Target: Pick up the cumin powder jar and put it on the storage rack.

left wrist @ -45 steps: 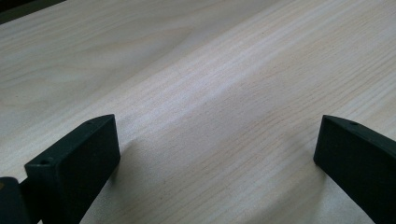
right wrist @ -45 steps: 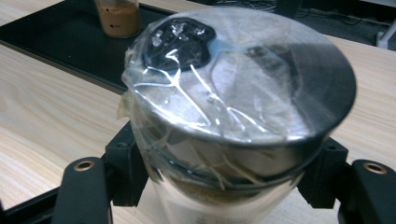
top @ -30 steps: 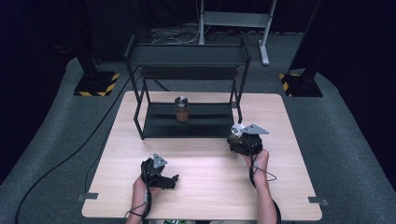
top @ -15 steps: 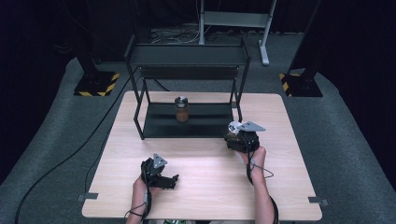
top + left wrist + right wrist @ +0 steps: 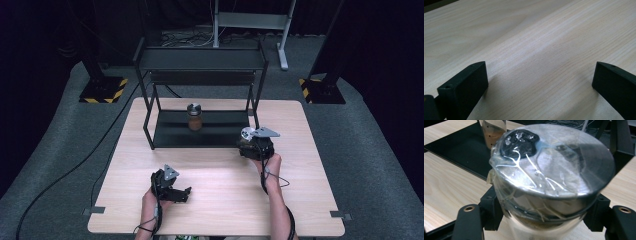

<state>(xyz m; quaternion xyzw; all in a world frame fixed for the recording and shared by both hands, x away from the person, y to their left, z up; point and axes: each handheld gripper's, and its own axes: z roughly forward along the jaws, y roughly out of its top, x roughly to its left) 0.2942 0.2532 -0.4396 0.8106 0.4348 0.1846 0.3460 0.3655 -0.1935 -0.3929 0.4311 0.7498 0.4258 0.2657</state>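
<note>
Right gripper (image 5: 256,146) clamped on foil-lidded jar (image 5: 551,180), now closer to rack shelf (image 5: 220,134) beside second jar (image 5: 194,116) — likely shelving; left gripper (image 5: 172,189) spread, idle on table (image 5: 215,200).

1. Your left gripper (image 5: 540,82) hangs low over the pale wooden table (image 5: 544,37).
2. Its two black jaws stand wide apart, with bare wood grain between them.
3. A dark strip (image 5: 434,5) crosses the top left corner.

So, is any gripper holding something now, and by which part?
The right gripper holds a jar by its body, just below the silver lid. The left gripper is open over the table and holds nothing.
</note>
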